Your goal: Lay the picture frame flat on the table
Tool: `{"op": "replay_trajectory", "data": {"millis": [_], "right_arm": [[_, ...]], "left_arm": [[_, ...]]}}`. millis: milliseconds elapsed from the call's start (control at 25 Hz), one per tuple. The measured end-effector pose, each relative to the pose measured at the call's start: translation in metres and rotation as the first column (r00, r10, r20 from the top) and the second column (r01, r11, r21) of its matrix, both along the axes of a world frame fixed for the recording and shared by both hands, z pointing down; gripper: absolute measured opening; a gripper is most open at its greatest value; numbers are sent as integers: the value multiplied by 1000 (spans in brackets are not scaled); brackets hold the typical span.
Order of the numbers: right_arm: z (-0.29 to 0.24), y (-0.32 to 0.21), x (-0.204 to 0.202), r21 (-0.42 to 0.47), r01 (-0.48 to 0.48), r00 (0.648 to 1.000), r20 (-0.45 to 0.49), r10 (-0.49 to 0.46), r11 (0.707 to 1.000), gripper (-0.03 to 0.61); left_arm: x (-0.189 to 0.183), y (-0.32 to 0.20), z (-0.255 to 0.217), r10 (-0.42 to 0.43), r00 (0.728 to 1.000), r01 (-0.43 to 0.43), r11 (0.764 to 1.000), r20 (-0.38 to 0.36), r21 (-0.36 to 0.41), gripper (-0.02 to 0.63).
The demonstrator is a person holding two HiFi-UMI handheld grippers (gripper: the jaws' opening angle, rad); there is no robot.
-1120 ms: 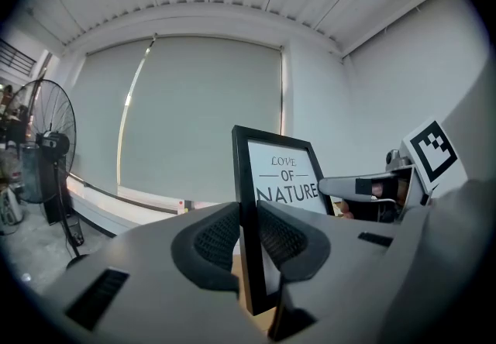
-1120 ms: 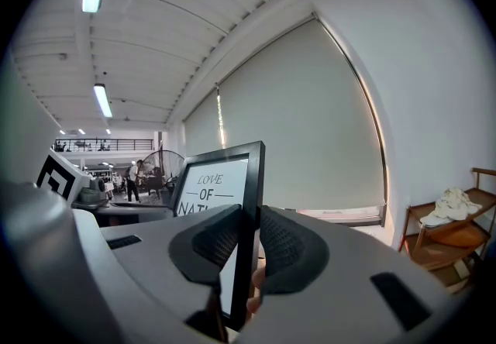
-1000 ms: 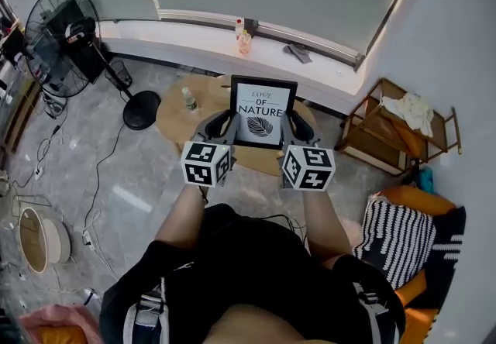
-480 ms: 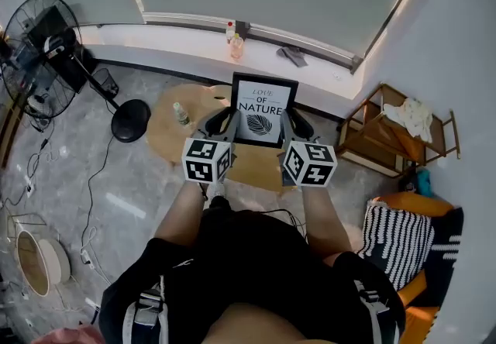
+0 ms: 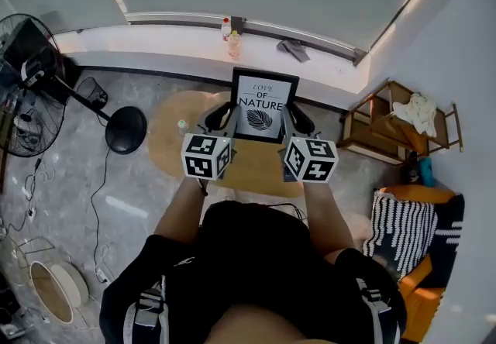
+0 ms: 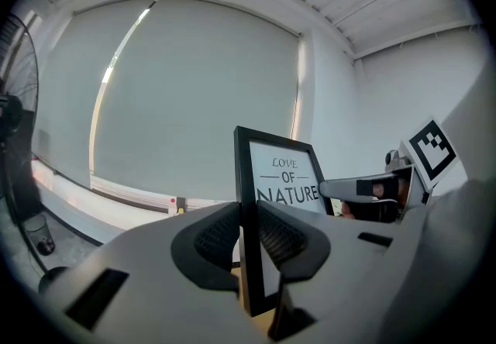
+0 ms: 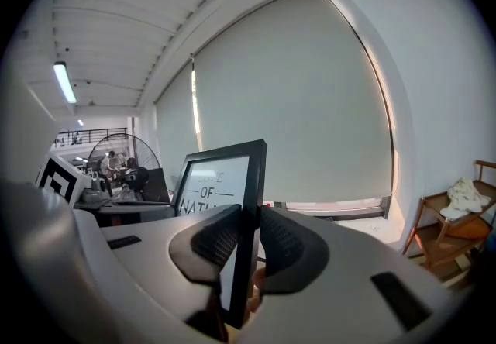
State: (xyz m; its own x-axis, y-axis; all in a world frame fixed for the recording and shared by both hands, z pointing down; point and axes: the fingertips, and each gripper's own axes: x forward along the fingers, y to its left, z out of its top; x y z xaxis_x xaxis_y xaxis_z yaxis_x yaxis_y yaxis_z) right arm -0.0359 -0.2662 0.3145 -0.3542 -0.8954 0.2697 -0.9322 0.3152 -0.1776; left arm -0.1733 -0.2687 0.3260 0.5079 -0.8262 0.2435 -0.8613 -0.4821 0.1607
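The left gripper (image 6: pixel 249 238) is clamped on the left edge of the picture frame (image 5: pixel 263 104), its two ribbed pads pressing the black border from front and back; the right gripper (image 7: pixel 249 240) grips the right edge the same way; between them the frame stands upright, its printed face with the words "LOVE OF NATURE" and a leaf turned towards the person; it is not lying flat. In the head view the frame sits over the far part of a round wooden bench (image 5: pixel 167 145); whether its lower edge touches the bench I cannot tell. On the left part of the bench, just beside the left gripper, stands a small bottle (image 5: pixel 184 126). Beyond the bench runs a white window sill (image 5: pixel 155 44) under a drawn blind; two small bottles (image 5: pixel 232 39) stand on the sill straight beyond the frame, and a grey cloth (image 5: pixel 293 48) lies to their right. On the floor to the left is a standing fan (image 5: pixel 27 75); to the right is a wooden rack (image 5: pixel 387 129), and nearer on that side a striped cushion (image 5: pixel 397 230).
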Motion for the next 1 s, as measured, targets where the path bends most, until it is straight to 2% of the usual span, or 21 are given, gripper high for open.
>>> {"op": "replay_trajectory", "data": {"millis": [160, 320, 520, 720, 1000], "right_arm": [[16, -31, -27, -34, -38, 999, -25, 37, 999, 95], [34, -47, -31, -80, -78, 997, -29, 76, 994, 95], [58, -61, -17, -134, -103, 995, -24, 101, 986, 95], [95, -72, 7, -206, -102, 995, -10, 102, 973, 94], [150, -83, 29, -323, -88, 995, 8, 96, 942, 95]], "left_arm": [[-26, -35, 20, 43, 999, -44, 998, -7, -43, 84], [-30, -57, 36, 91, 996, -91, 993, -2, -80, 84], [-16, -71, 62, 127, 992, -128, 981, -13, -143, 84], [8, -79, 93, 139, 990, -130, 969, 28, -208, 86], [30, -90, 146, 176, 983, -149, 931, 50, -332, 87]]}}
